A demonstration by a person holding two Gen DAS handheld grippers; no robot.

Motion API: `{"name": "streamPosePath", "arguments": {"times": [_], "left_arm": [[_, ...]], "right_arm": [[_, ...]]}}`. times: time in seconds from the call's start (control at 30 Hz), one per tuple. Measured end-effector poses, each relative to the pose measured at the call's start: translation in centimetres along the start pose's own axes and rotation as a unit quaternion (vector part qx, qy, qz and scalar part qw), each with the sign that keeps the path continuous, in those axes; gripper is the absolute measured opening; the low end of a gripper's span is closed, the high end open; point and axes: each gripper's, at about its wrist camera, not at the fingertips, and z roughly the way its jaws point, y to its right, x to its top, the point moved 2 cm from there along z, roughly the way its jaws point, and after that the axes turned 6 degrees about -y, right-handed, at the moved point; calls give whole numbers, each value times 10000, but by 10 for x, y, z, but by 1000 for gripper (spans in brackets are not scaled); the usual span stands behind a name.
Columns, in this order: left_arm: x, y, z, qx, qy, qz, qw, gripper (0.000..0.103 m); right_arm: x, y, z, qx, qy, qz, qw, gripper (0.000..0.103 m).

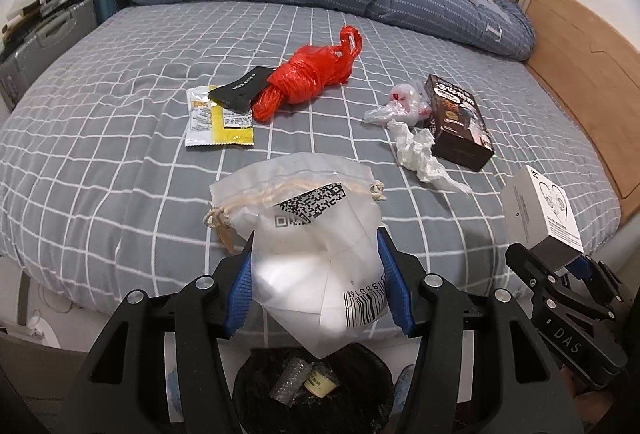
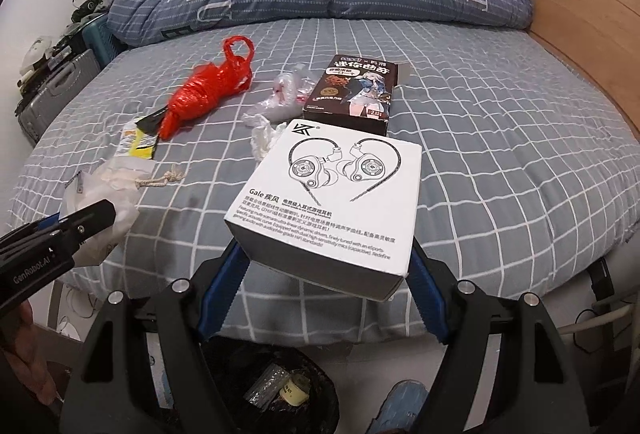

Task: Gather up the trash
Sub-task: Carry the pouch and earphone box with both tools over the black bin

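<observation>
Left view: the left hand-held gripper (image 1: 320,274) squeezes a white pouch (image 1: 316,234) between its blue pads, above the bin (image 1: 248,394). Right view: the right hand-held gripper (image 2: 324,282) grips a white box (image 2: 332,202), over the bed (image 2: 500,154) edge.

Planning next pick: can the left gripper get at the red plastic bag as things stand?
Probably not yet. The left gripper is shut on the drawstring pouch, so it must drop that first. Otherwise the red plastic bag lies uncovered on the bed; nothing blocks the approach.

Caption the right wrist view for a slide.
Right gripper holds a white earphone box above the black trash bin, bed litter beyond.
</observation>
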Motion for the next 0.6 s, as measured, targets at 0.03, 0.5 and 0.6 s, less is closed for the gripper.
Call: {"name": "streamPosePath", "arguments": {"times": [0.03,0.5,0.6], "left_arm": [[-2,0,-3,0,4,2,10000,54],[-46,3,-34,-58,3,14,10000,53],[-57,2,-36,-74,-43,-4,10000,52]], "right_arm": [[-2,-1,-3,7,13,-10,10000,73],[-37,-18,-42,99,91,-145,9998,73],[-45,-20,-47,104,89,-175,9998,73]]}}
